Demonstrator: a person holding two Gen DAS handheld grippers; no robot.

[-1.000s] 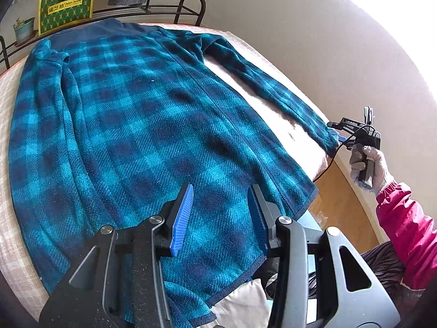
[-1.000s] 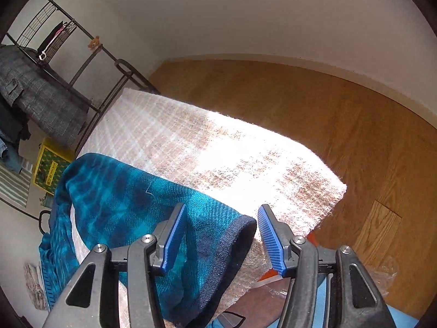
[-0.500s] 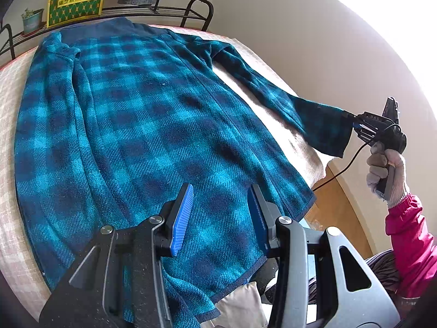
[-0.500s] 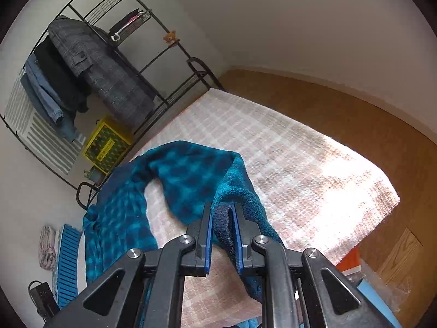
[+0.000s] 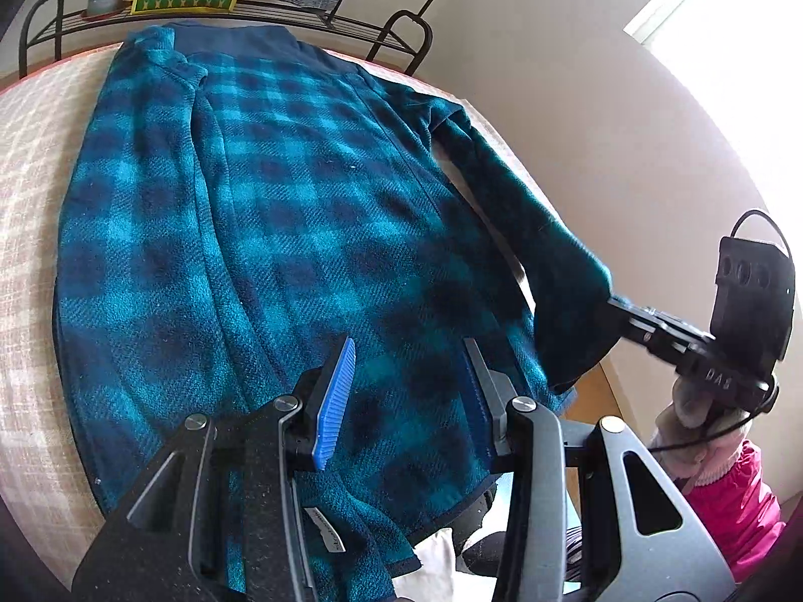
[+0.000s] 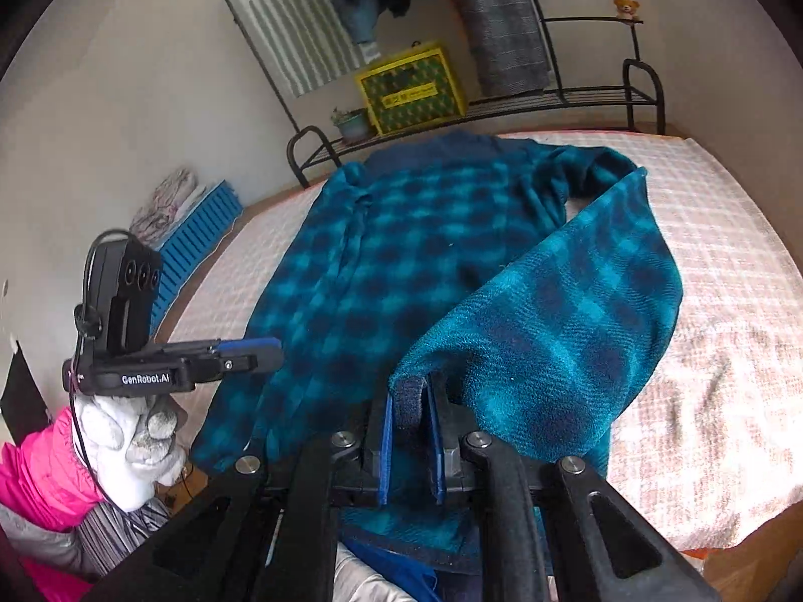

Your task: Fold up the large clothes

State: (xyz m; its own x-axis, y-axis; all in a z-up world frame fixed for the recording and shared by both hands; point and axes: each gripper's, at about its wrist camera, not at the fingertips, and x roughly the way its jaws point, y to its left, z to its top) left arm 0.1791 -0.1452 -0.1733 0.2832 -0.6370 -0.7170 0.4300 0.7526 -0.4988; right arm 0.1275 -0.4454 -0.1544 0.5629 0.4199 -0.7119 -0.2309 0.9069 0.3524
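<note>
My right claw (image 6: 410, 444) is clamped tight on the dark navy cuff (image 6: 412, 404) of the teal-and-navy plaid fleece robe's sleeve (image 6: 567, 311), lifted off the bed. My left claw (image 5: 409, 401) hangs half open, empty, over the robe's hem. The robe (image 5: 281, 231) lies flat along the pink-and-white checked blanket (image 6: 727, 301), collar toward the black metal rack (image 6: 552, 98).

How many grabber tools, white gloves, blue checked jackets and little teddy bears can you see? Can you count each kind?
Grabber tools: 2, the left gripper and right gripper
White gloves: 2, on the left hand and right hand
Blue checked jacket: 1
Teddy bear: 1
Total: 6
</note>
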